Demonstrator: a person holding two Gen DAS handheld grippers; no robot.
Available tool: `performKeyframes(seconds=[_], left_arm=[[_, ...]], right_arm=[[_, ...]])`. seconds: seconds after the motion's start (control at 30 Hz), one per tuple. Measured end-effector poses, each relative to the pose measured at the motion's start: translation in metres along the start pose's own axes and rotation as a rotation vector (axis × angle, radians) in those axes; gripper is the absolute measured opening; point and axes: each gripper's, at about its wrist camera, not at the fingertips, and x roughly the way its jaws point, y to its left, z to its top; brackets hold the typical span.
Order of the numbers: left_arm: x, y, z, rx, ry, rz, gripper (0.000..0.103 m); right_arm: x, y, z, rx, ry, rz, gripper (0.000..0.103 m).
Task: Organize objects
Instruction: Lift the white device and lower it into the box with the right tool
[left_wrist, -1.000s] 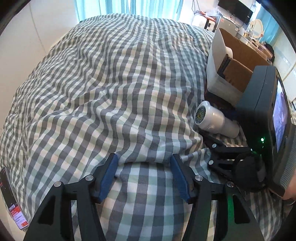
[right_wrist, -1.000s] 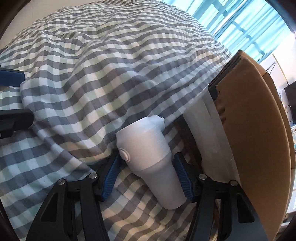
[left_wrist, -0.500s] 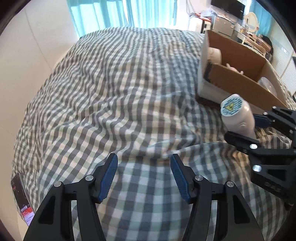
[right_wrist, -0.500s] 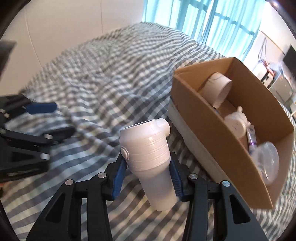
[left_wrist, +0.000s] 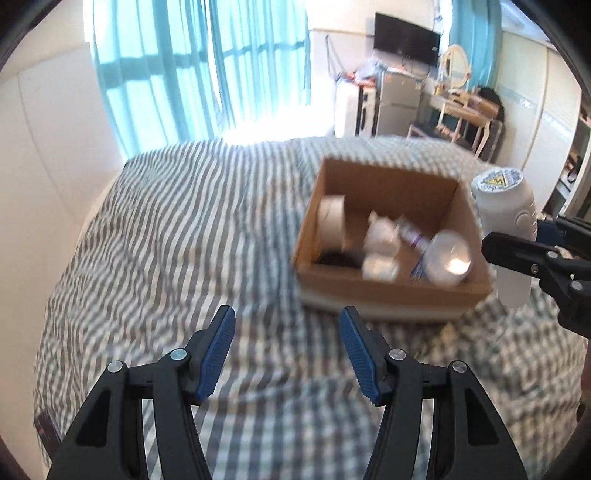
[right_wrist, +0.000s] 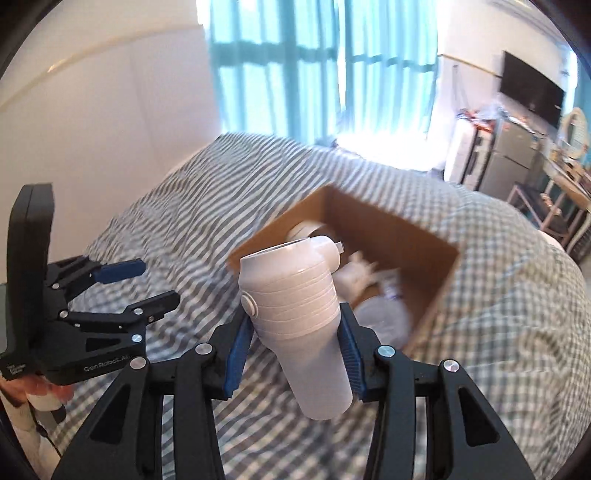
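My right gripper (right_wrist: 295, 317) is shut on a white handheld device (right_wrist: 291, 295) with a short nozzle, both blue pads pressed on its ribbed body. The device hangs in the air over the near corner of an open cardboard box (right_wrist: 388, 229). In the left wrist view the same device (left_wrist: 506, 206) shows at the right edge, just right of the box (left_wrist: 388, 295). The box holds a tape roll (left_wrist: 330, 221), a white bottle (left_wrist: 380, 236) and a clear round lid (left_wrist: 448, 258). My left gripper (left_wrist: 286, 314) is open with nothing between its fingers, above the bed to the box's left.
The box sits on a bed with a grey checked cover (left_wrist: 166, 240). Behind it are teal curtains (left_wrist: 199, 74), a wall TV (left_wrist: 406, 37), a fridge (left_wrist: 399, 107) and a desk (left_wrist: 465, 110). A hand (right_wrist: 37, 387) holds the left gripper.
The right gripper closed on the white device and lifted it off the bed to above the box's near corner. The left gripper also rose and stayed open.
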Motion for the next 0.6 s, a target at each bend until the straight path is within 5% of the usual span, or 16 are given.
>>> performKeyframes(seconds=[0.2,0.37,0.6], left_arm=[[0.008,-0.018,0.039,0.034,-0.062,-0.011,0.062],[0.032,-0.026,0.055,0.052,-0.066,-0.017,0.062],[0.078,-0.034,0.055,0.110,-0.042,0.005,0.062]], right_arm=[[-0.003,-0.039,0.024,0.087,-0.041,-0.043,0.044],[0.031,-0.047,0.044,0.110,-0.035,-0.140,0.044],[0.091,-0.055,0.045,0.127,0.003,-0.123,0.044]])
